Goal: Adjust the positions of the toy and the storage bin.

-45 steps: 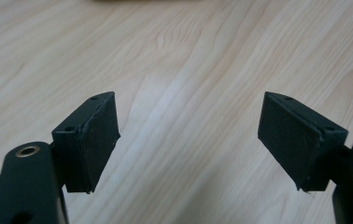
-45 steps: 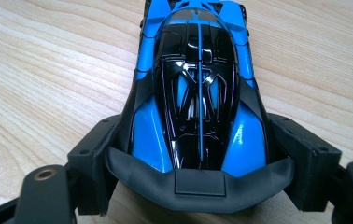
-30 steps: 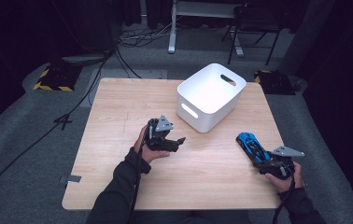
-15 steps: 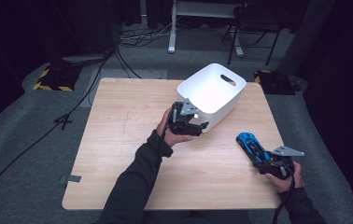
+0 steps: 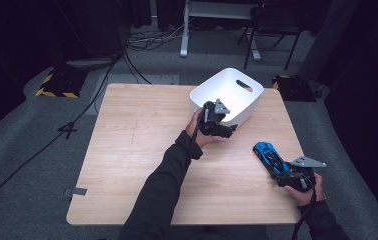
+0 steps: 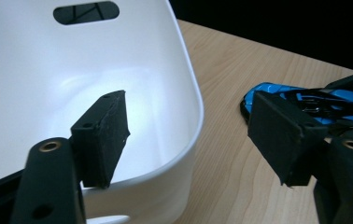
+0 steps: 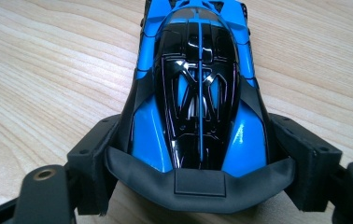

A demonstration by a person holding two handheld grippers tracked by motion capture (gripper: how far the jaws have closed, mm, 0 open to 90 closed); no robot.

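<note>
A white plastic bin [image 5: 227,92] stands at the table's far right. My left gripper [image 5: 231,128] is at the bin's near corner, and its jaws have just been closing. In the left gripper view the gripper [image 6: 188,112] is open. One pad is inside the bin [image 6: 95,70] and the other is outside over the wood, so the rim runs between them untouched. A blue and black toy car [image 5: 266,152] rests on the table near the right front. My right gripper [image 5: 278,166] is shut on its rear. In the right gripper view the pads of that gripper [image 7: 198,156] press the car's [image 7: 198,93] flanks.
The wooden table [image 5: 137,150] is bare across its left half and middle. The person's left forearm reaches diagonally over the centre. The floor behind holds cables, a yellow-black striped block and chair legs.
The left hand has travelled from the table's centre up and to the right, reaching the bin's near corner. The right hand and the car have stayed put.
</note>
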